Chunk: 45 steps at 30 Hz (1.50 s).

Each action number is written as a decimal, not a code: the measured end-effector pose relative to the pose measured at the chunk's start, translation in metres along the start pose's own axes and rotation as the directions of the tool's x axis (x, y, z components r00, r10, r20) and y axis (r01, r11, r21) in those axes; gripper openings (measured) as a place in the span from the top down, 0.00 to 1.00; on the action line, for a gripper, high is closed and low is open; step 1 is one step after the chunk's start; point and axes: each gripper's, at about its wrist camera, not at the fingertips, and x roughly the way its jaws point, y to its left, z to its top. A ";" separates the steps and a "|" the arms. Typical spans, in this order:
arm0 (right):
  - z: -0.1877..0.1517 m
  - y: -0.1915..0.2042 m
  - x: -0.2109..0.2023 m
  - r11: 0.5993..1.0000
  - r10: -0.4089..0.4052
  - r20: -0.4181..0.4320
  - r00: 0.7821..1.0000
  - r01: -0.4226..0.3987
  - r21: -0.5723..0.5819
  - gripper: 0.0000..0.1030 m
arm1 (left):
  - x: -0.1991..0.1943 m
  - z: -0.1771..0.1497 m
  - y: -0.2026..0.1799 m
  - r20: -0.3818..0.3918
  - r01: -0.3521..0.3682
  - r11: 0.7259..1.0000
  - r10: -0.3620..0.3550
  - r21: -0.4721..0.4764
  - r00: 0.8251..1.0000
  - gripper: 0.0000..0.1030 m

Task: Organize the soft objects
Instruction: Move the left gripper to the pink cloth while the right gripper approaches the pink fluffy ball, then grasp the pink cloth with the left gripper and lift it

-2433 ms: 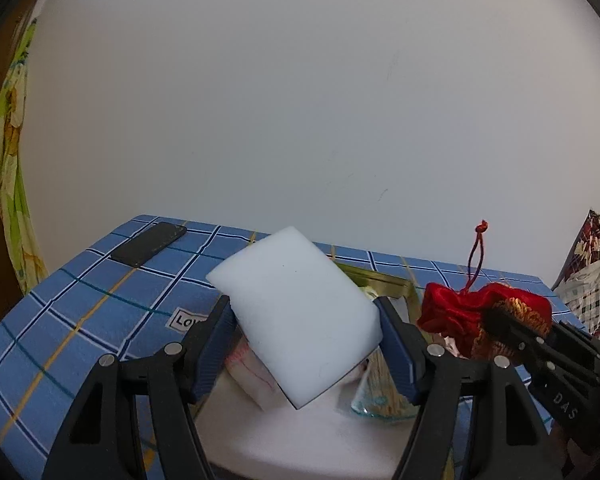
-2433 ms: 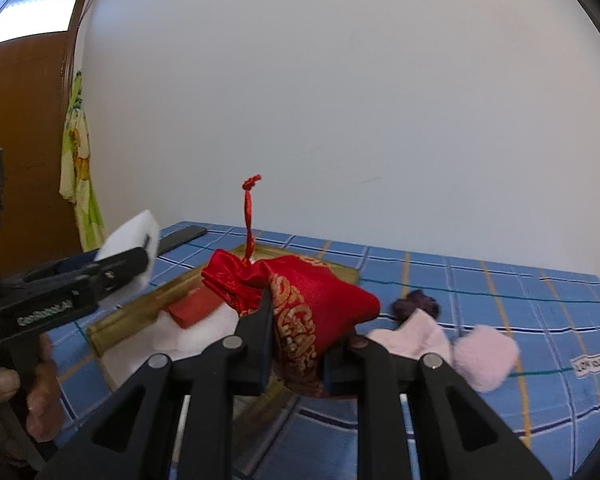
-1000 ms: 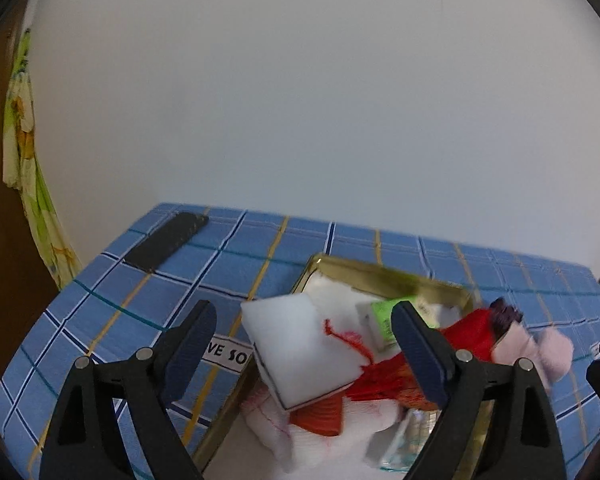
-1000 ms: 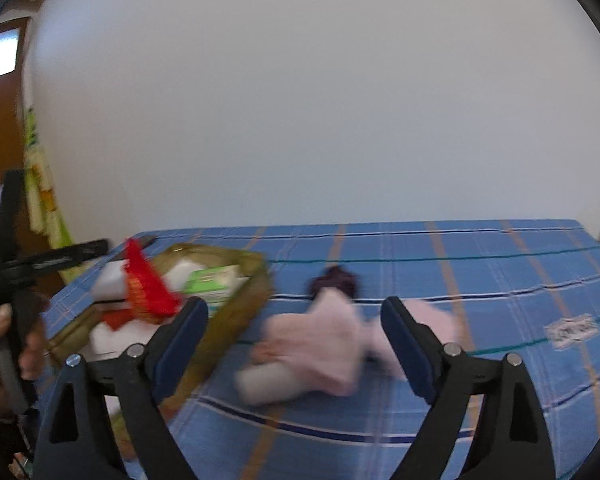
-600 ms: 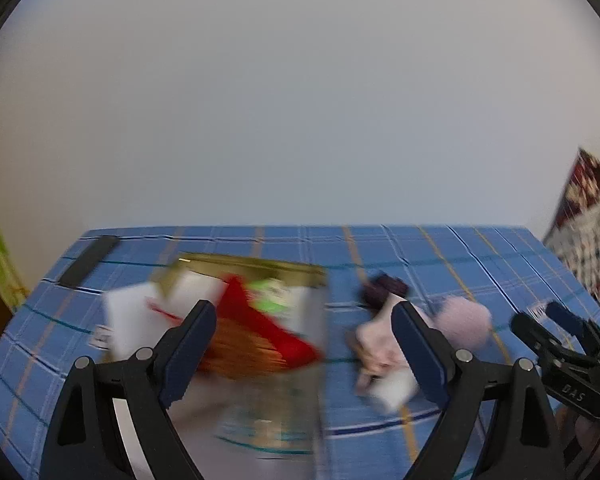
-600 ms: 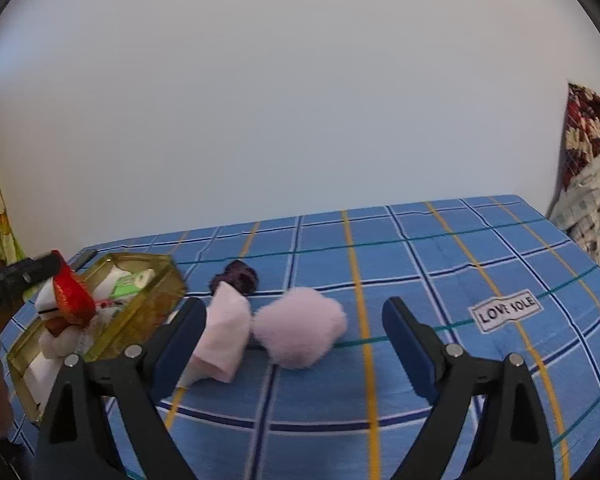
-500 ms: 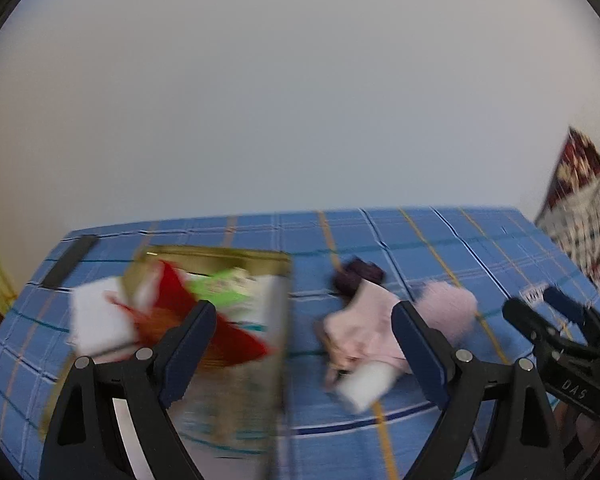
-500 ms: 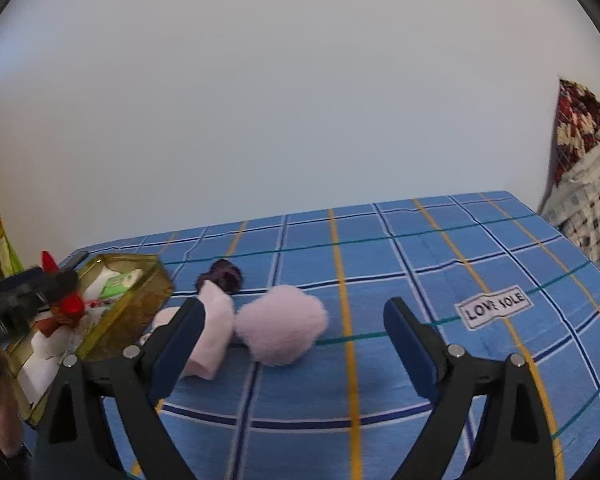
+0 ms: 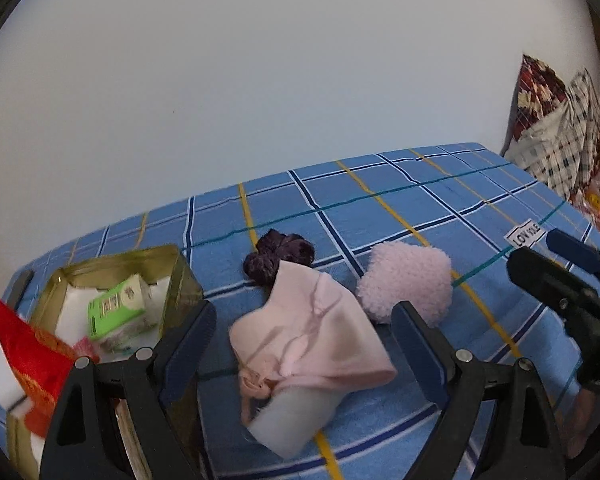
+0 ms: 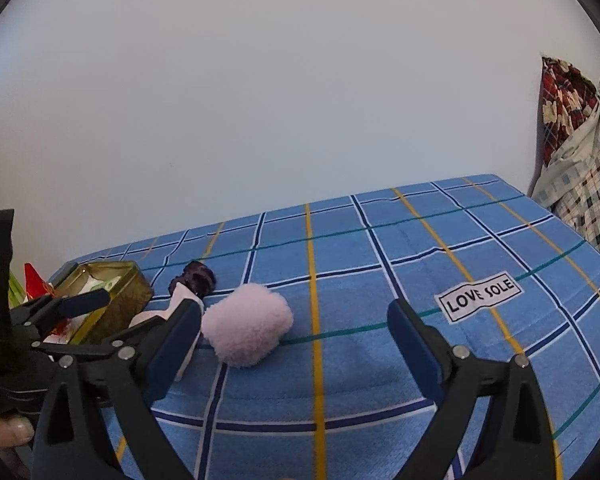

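We look across a blue checked worktop where a gold tin already holds a red pouch and a green packet. Both the left gripper and right gripper show their fingers spread wide, holding nothing. Between our left fingers lies a pink cloth, touching a fluffy pink pad and a purple scrunchie just beside the tin.

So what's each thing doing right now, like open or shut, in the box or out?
left gripper: open, empty, pink cloth between its fingers
right gripper: open, empty
gold tin box: no lid on it, stuffed full
red pouch: sticking out over the box edge
green packet: inside the box
pink cloth: crumpled on the blanket
fluffy pink puff: on the blanket
purple scrunchie: on the blanket, touching the cloth
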 end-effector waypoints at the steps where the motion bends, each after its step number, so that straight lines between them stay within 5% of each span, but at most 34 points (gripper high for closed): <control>1: 0.000 0.000 0.000 1.000 0.002 -0.001 1.000 -0.002 0.001 0.07 | 0.000 0.000 0.001 0.003 0.003 1.000 -0.003 0.000 1.000 0.12; 8: 0.002 0.004 0.009 0.999 -0.034 -0.029 0.999 0.033 -0.020 0.07 | -0.003 -0.001 0.025 -0.001 0.038 0.998 -0.038 -0.052 0.999 0.12; 15: 0.006 0.017 0.025 0.998 -0.054 -0.054 0.997 0.052 -0.037 0.07 | 0.011 -0.009 -0.001 -0.091 0.085 0.996 -0.083 0.020 0.992 0.12; 21: 0.005 0.019 0.025 0.998 -0.051 -0.053 0.997 0.049 -0.027 0.07 | 0.023 -0.007 0.015 -0.134 0.123 0.989 -0.133 -0.083 0.982 0.12; 26: 0.005 0.021 0.028 0.997 -0.070 -0.065 0.995 0.068 -0.033 0.07 | 0.027 -0.012 0.009 -0.139 0.085 0.995 -0.090 -0.044 0.986 0.13; 28: 0.006 0.024 0.030 0.996 -0.082 -0.079 0.994 0.078 -0.049 0.07 | 0.028 -0.013 0.008 -0.125 0.052 0.998 -0.055 -0.025 0.991 0.27; 29: 0.006 0.025 0.032 0.995 -0.087 -0.084 0.993 0.082 -0.054 0.07 | 0.025 -0.012 0.008 -0.110 0.044 0.999 -0.046 -0.020 0.993 0.50; 31: 0.006 0.026 0.032 0.994 -0.096 -0.083 0.992 0.091 -0.059 0.07 | 0.025 -0.013 0.012 -0.118 0.124 0.991 -0.129 -0.048 0.985 0.79; 37: 0.006 0.029 0.033 0.990 -0.127 -0.088 0.988 0.121 -0.072 0.07 | 0.008 -0.017 0.007 -0.047 0.103 0.995 -0.103 -0.004 0.994 0.96; 42: 0.006 0.035 0.037 0.989 -0.125 -0.094 0.988 0.117 -0.086 0.07 | -0.018 -0.012 0.018 0.078 0.112 0.993 -0.109 -0.030 0.991 0.97; 45: 0.005 0.039 0.042 0.988 -0.129 -0.114 0.985 0.117 -0.102 0.07 | -0.015 -0.010 0.017 0.070 0.121 0.992 -0.119 -0.029 0.990 0.97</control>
